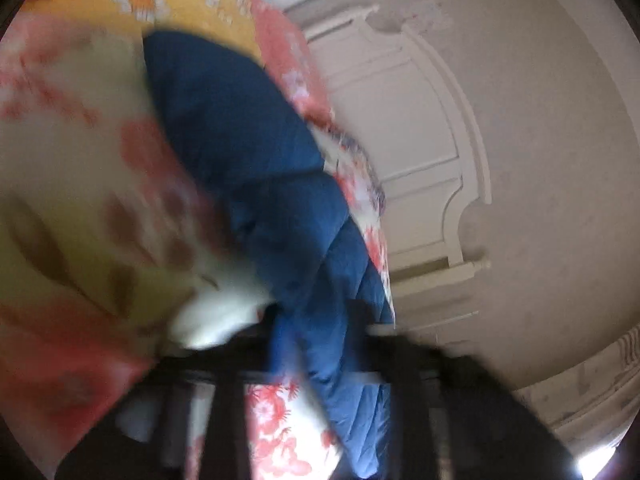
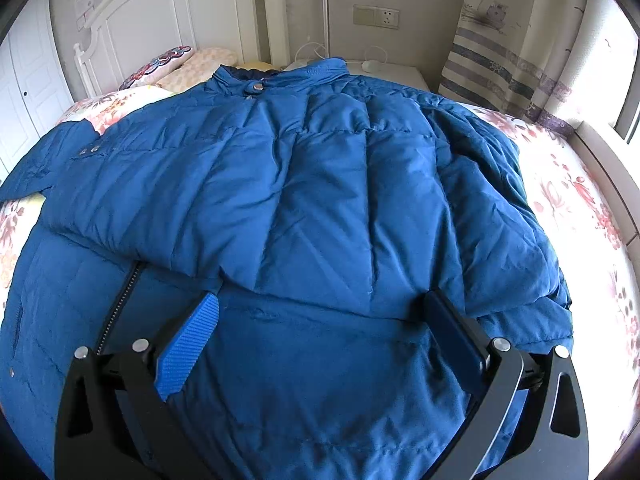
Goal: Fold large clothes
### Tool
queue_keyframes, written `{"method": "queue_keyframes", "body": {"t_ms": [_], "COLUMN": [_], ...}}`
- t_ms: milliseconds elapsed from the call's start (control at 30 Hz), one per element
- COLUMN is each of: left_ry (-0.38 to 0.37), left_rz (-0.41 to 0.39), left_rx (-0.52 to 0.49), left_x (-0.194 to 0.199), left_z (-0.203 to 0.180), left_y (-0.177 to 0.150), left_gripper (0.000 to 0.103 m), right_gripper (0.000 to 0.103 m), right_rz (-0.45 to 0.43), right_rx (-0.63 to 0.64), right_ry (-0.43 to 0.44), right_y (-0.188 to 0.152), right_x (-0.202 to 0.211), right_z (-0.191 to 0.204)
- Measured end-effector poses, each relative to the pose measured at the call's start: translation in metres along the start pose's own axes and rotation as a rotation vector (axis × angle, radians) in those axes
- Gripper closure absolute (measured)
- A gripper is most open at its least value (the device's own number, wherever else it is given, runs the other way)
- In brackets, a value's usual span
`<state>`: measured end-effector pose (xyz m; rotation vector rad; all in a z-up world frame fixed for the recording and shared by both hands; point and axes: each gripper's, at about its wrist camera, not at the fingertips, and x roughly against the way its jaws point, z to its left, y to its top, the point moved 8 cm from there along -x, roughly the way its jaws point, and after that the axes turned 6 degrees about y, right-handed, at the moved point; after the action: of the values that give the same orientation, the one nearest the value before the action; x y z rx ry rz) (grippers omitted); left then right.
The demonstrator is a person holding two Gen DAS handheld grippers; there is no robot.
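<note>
A large blue puffer jacket [image 2: 320,184] lies spread on the floral bed sheet [image 2: 576,196], collar toward the headboard, with one sleeve folded across its front. My right gripper [image 2: 322,300] hovers over the jacket's lower front and stands wide open, its blue pads [image 2: 188,344] clear of the cloth. The left wrist view is blurred and rolled sideways. There my left gripper [image 1: 320,320] shows as dark bars at the bottom, shut on a strip of the blue jacket [image 1: 248,152] that runs between them.
A white headboard [image 2: 160,12] and pillows [image 2: 188,64] are at the far end of the bed. A white nightstand [image 2: 396,72] and a striped curtain [image 2: 508,60] stand at the back right. White wardrobe doors [image 2: 20,92] are at the left.
</note>
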<state>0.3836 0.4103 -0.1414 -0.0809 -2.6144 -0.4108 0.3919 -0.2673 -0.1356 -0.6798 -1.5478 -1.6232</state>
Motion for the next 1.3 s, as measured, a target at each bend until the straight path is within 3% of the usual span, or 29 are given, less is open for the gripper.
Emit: {"method": "queue_keyframes", "body": {"t_ms": [67, 167, 267, 333, 400, 467, 500, 600, 633, 700, 767, 800, 900, 967, 1067, 1200, 1300], "left_ry": [-0.029, -0.094, -0.199, -0.257, -0.294, -0.272, -0.25, -0.085, -0.032, -0.047, -0.131, -0.152, -0.208, -0.27, -0.35, -0.268, -0.101], "left_rz": [-0.051, -0.08, -0.033, 0.051, 0.202, 0.314, 0.336, 0.441, 0.443, 0.454, 0.515, 0.506, 0.321, 0.259, 0.247, 0.202, 0.204], "left_rx": [-0.073, -0.321, -0.671, -0.903, -1.083, -1.203, -1.247, -1.374, -1.422, -1.463, -1.497, -1.527, -1.691, -1.662, -1.427, -1.033, -0.712], "left_x": [0.015, 0.04, 0.063, 0.067, 0.059, 0.043, 0.037, 0.004, -0.003, -0.003, 0.01, 0.018, 0.055, 0.077, 0.101, 0.087, 0.061], "left_z": [-0.024, -0.092, -0.168, -0.2, -0.211, -0.201, -0.195, -0.157, -0.147, -0.15, -0.152, -0.153, -0.159, -0.164, -0.162, -0.146, -0.103], "left_y": [-0.012, -0.065, -0.163, -0.242, -0.331, -0.398, -0.417, -0.476, -0.488, -0.493, -0.502, -0.503, -0.507, -0.502, -0.458, -0.371, -0.305], "left_gripper": [0.099, 0.1, 0.099, 0.099, 0.099, 0.097, 0.096, 0.09, 0.087, 0.071, 0.021, 0.016, 0.012, 0.012, 0.012, 0.01, 0.012], "right_gripper": [0.005, 0.005, 0.005, 0.005, 0.005, 0.005, 0.005, 0.005, 0.005, 0.005, 0.005, 0.005, 0.005, 0.005, 0.005, 0.005, 0.005], "right_rz": [-0.014, -0.044, -0.083, -0.105, -0.128, -0.143, -0.147, -0.163, -0.162, -0.159, -0.156, -0.156, -0.161, -0.163, -0.163, -0.162, -0.16], "right_rx": [-0.014, -0.056, -0.111, -0.146, -0.185, -0.217, -0.229, -0.266, -0.267, -0.266, -0.262, -0.263, -0.271, -0.274, -0.272, -0.268, -0.248], "right_ry": [0.011, 0.041, 0.069, 0.085, 0.103, 0.118, 0.126, 0.15, 0.153, 0.151, 0.146, 0.148, 0.156, 0.16, 0.159, 0.153, 0.125], "right_y": [0.001, 0.002, 0.004, 0.005, 0.005, 0.005, 0.004, 0.002, 0.002, 0.003, 0.003, 0.003, 0.003, 0.003, 0.002, 0.002, 0.003], "right_x": [0.002, 0.006, 0.013, 0.017, 0.022, 0.024, 0.025, 0.028, 0.028, 0.028, 0.027, 0.027, 0.027, 0.027, 0.027, 0.028, 0.028], "right_z": [-0.001, -0.006, -0.013, -0.018, -0.024, -0.029, -0.03, -0.035, -0.035, -0.035, -0.035, -0.034, -0.034, -0.034, -0.033, -0.034, -0.032]}}
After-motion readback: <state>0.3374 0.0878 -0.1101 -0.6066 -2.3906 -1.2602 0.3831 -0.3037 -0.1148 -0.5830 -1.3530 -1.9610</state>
